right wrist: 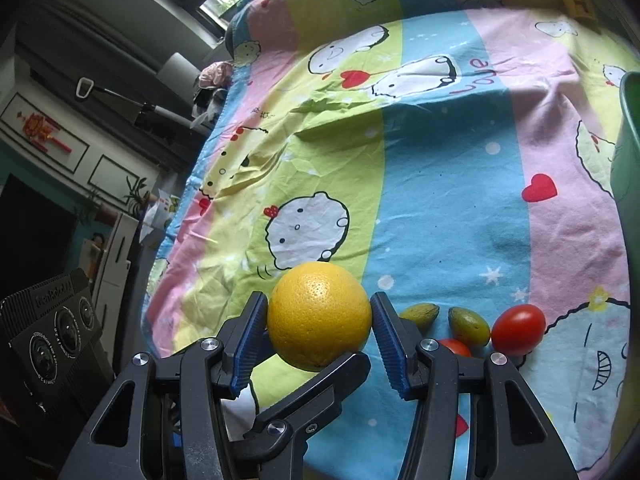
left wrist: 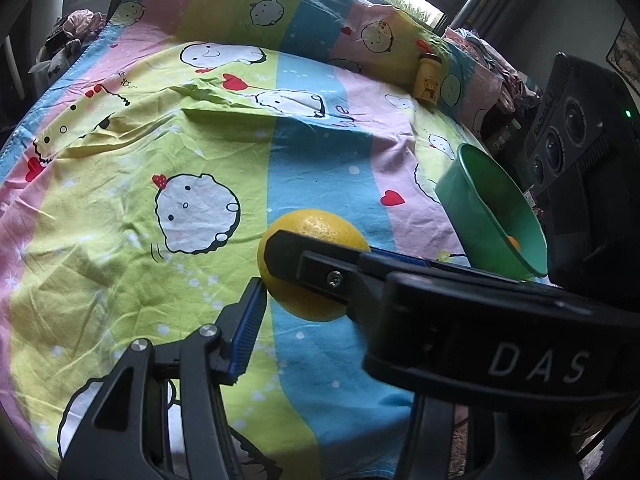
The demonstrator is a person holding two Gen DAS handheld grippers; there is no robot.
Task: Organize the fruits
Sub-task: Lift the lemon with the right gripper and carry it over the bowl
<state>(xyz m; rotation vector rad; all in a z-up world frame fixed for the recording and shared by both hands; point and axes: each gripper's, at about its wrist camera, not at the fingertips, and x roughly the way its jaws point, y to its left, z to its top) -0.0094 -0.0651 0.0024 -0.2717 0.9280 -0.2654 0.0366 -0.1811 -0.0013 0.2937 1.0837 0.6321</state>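
A large yellow-orange citrus fruit (right wrist: 318, 316) sits between the blue pads of my right gripper (right wrist: 318, 330), which is shut on it. In the left wrist view the same fruit (left wrist: 316, 228) is clasped by the right gripper's black finger (left wrist: 316, 268), and my left gripper's blue pad (left wrist: 250, 328) touches its left side. Whether the left gripper is open or shut does not show. A green plastic bowl (left wrist: 460, 196) with a small orange fruit (left wrist: 513, 243) inside stands on the right. Two green olive-like fruits (right wrist: 469, 325) and two red tomatoes (right wrist: 518, 329) lie on the cloth behind the right gripper.
A bright cartoon-print cloth (left wrist: 160, 160) covers the whole surface. A small yellow bear jar (left wrist: 427, 80) stands at the back by the raised cushion. A black camera unit (left wrist: 568, 140) stands at the right edge. Furniture and windows surround the surface.
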